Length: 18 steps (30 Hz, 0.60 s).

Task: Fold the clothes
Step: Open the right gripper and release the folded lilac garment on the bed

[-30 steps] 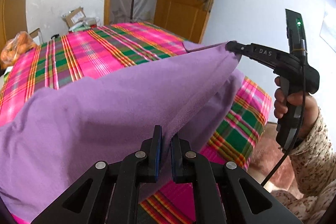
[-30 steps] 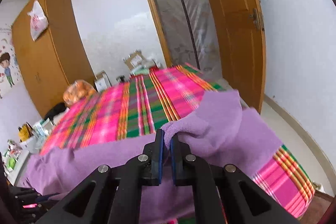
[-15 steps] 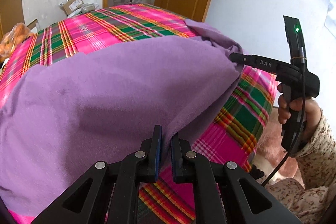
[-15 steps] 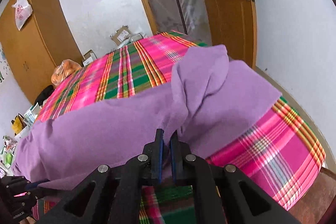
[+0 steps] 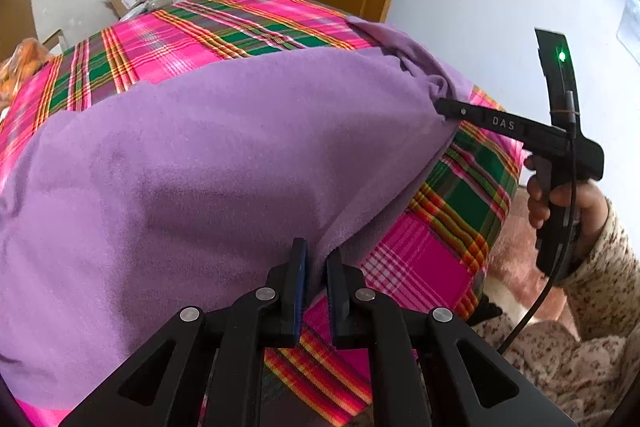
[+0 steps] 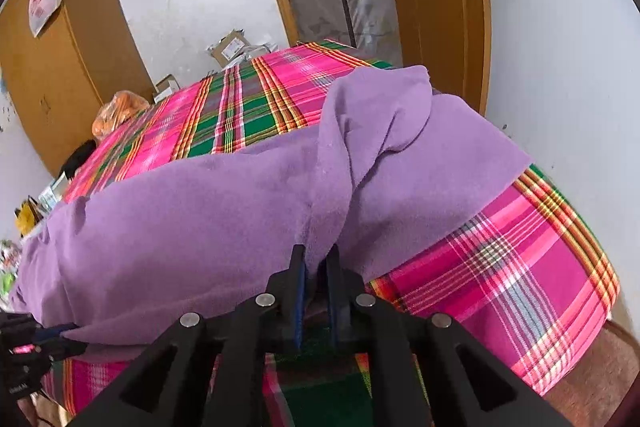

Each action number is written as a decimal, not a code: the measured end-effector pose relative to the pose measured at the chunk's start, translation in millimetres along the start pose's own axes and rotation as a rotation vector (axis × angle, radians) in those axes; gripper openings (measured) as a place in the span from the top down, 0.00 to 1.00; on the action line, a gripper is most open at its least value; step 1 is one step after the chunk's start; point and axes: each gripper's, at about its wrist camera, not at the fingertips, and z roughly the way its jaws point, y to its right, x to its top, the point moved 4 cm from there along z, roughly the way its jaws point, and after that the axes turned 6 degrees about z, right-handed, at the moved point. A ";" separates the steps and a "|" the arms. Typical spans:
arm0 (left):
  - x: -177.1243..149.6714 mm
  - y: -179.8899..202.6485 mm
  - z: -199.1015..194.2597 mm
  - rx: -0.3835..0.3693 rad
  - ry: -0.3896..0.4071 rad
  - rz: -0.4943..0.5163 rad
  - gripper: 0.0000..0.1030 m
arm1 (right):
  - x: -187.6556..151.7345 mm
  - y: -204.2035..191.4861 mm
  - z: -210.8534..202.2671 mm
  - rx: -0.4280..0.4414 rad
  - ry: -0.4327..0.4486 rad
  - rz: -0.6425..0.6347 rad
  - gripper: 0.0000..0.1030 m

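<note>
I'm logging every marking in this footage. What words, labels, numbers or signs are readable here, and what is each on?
"DAS": pale letters on the black finger arm of the right gripper, seen from the left wrist view.
Small pale print on the left gripper body, at the lower left edge of the right wrist view: too small to read.
Label on the cardboard box beyond the bed: blurred, unreadable.
Red print on the plastic bag hanging on the wardrobe: blurred, unreadable.

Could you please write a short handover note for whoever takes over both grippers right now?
Left gripper: shut on the near edge of the purple fleece garment.
Right gripper: shut on the same edge further along, where the cloth bunches.
Garment: draped over the pink and green plaid bedspread, near edge held, part doubled over at the far right.
Done: edge gripped.
Left: lay it flat, finish folding, release.
</note>
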 end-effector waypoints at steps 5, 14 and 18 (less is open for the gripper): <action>1.1 -1.8 -3.2 -0.050 -0.024 -0.017 0.87 | -0.2 -0.2 -3.0 -0.001 -0.014 -0.032 0.89; 27.4 -7.2 -10.3 -0.099 0.036 -0.047 0.83 | 15.3 6.1 -24.6 0.063 -0.003 -0.041 0.88; 43.9 -10.6 -9.6 -0.128 0.055 -0.062 0.78 | 34.6 11.7 -33.4 0.058 0.036 -0.037 0.88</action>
